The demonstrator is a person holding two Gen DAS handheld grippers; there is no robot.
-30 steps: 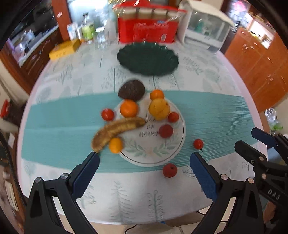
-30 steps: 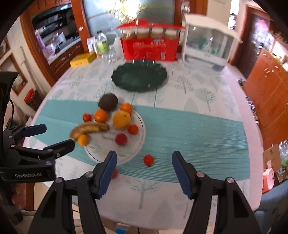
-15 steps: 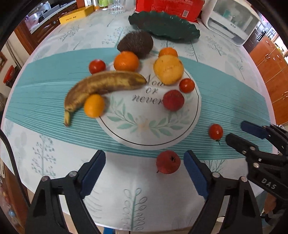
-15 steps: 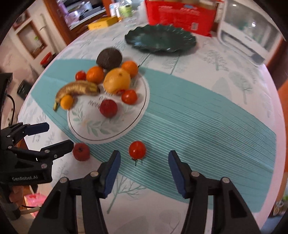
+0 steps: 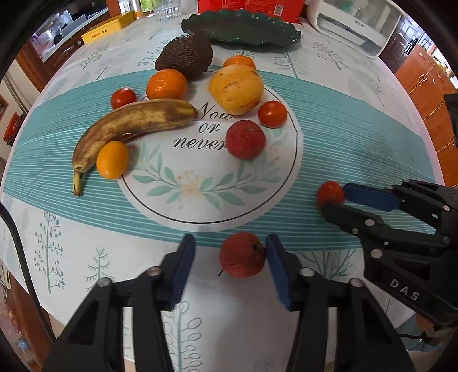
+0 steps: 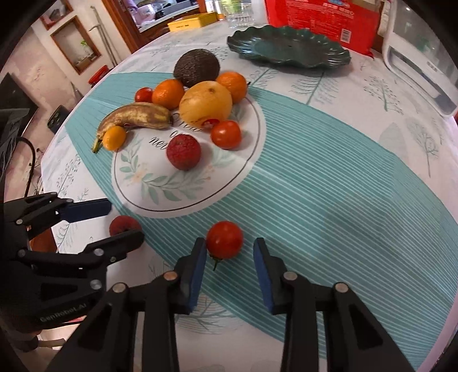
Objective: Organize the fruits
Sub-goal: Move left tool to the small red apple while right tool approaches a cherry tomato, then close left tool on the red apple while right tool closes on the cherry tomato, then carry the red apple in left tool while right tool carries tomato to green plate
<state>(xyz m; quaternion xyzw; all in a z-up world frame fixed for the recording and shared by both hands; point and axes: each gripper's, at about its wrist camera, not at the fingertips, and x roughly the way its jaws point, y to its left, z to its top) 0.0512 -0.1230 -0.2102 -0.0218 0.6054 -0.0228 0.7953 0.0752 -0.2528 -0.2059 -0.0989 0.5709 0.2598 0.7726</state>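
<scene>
- Fruits lie scattered over the table [image 5: 357,85]: a banana [image 5: 128,126], an avocado [image 5: 186,54], oranges and small tomatoes sit on or around the printed round mat [image 5: 206,177], while two strays rest off it near the front edge.
- Since a second ago both grippers have dropped from a high overview to table level, and each now brackets one stray fruit.
- The left gripper [image 5: 229,257] is open around a dull red fruit [image 5: 242,254] just below the mat's rim; its right pad looks to be touching the fruit and the left pad stands clear.
- The right gripper [image 6: 229,257] is open around a cherry tomato [image 6: 224,239] on the teal stripe; its left pad is at the skin, and the right pad is apart from it.
- Neither fruit is gripped yet. My reading is that both pickups are in the closing stage, with the strays probably bound for the empty dark green dish [image 5: 240,27] at the back.
- Both strays are roundish, so they have no real long axis. The tomato's stem points toward the camera in the right wrist view.
- The banana's long axis runs diagonally, stem end toward the left front and tip over the mat.
</scene>
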